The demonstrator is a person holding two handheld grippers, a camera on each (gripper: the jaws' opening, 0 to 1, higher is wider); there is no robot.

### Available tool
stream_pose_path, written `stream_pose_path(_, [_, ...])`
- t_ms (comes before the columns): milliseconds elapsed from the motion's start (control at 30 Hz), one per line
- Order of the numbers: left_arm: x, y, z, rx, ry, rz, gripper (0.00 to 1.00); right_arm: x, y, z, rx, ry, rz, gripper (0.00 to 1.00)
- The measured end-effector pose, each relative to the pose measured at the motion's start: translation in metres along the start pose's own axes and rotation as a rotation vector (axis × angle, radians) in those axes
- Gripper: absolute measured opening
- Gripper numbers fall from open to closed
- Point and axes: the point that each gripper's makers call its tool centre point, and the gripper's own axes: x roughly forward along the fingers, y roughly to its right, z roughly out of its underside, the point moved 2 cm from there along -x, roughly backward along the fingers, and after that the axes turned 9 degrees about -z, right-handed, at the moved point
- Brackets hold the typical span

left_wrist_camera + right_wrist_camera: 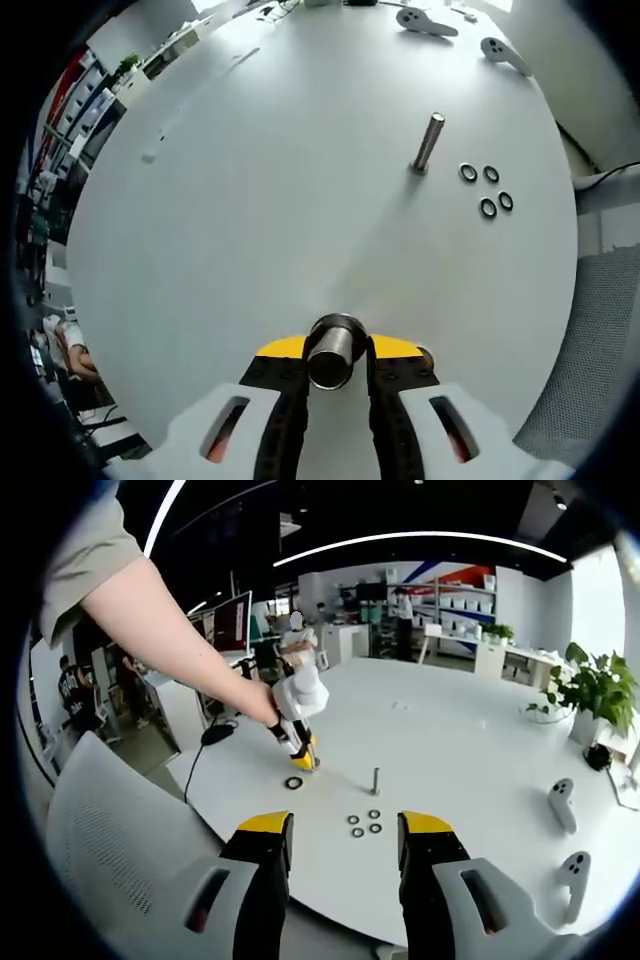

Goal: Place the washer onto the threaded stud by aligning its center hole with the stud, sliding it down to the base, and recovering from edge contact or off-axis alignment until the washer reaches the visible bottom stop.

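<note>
the left tongs [335, 385] are clamped on a metal cylinder [334, 352] low over the desk [250, 200], the right tongs [340, 855] hang apart, empty; picking is pending, since 4 washers [486, 188] lie beside the stud [428, 142].

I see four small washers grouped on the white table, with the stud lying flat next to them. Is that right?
Not quite. The stud is not lying flat: it stands upright on the white table, as the left gripper view shows. The rest holds: the four small washers are grouped on the table right beside it.
</note>
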Motion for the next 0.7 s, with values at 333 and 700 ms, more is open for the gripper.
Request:
stream_pose_path(333, [-0.004, -0.004, 0.002, -0.071, 0.058, -0.031, 0.29, 0.000, 0.000, 0.001, 0.001, -0.008, 0.002, 0.44])
stream_pose_path(700, [-0.021, -0.002, 0.007, -0.131, 0.094, -0.018, 0.30, 0.001, -0.001, 0.001, -0.009, -0.009, -0.006, 0.44])
